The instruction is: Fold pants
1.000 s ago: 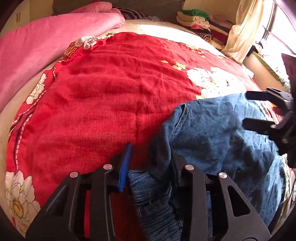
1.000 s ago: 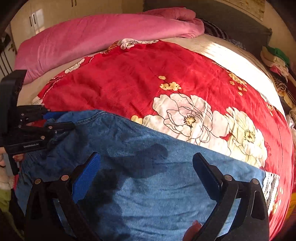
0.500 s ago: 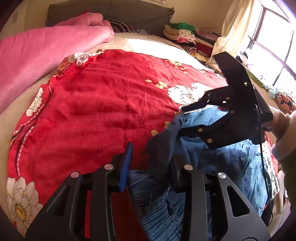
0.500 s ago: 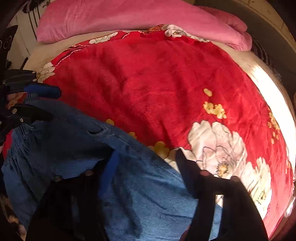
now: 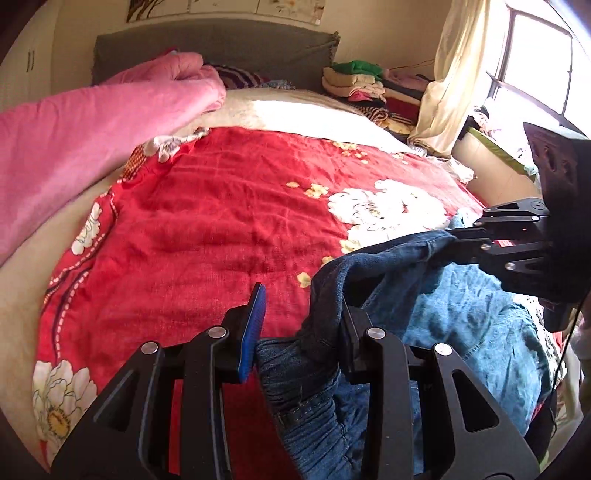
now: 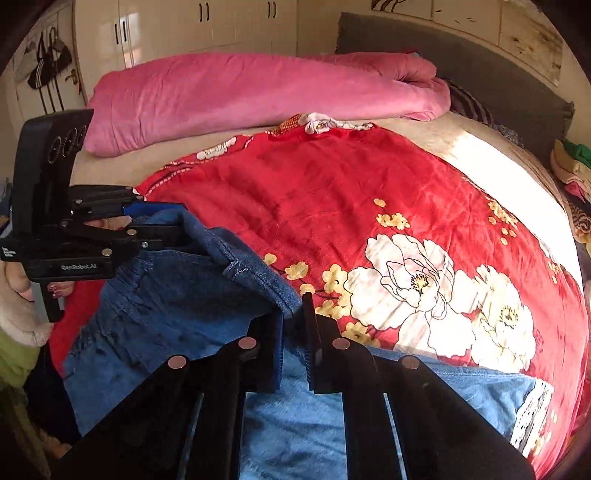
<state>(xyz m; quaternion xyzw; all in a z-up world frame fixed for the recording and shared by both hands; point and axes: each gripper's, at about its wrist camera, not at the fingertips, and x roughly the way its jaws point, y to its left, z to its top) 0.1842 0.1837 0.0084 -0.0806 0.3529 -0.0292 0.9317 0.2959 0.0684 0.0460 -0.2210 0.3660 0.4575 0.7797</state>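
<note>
Blue denim pants (image 5: 458, 314) lie on a red flowered blanket (image 5: 229, 221) at the bed's near right. My left gripper (image 5: 301, 325) is shut on the pants' bunched waistband, which is lifted off the bed. My right gripper (image 6: 293, 325) is shut on the pants' upper edge (image 6: 258, 280) and holds it raised. The right gripper also shows in the left wrist view (image 5: 476, 236), pinching the denim. The left gripper shows in the right wrist view (image 6: 162, 225) at the left, holding the cloth. The denim stretches between them.
A pink quilt (image 5: 85, 136) lies rolled along the bed's far left side. A grey headboard (image 5: 221, 48) stands behind. Folded clothes (image 5: 358, 81) are stacked at the far right by a curtain (image 5: 454, 85) and window. White cupboards (image 6: 184, 26) stand beyond the bed.
My right gripper has closed on the pants' edge and lifted it. Both grippers have risen, pulling the denim up off the blanket; the left kept its hold.
</note>
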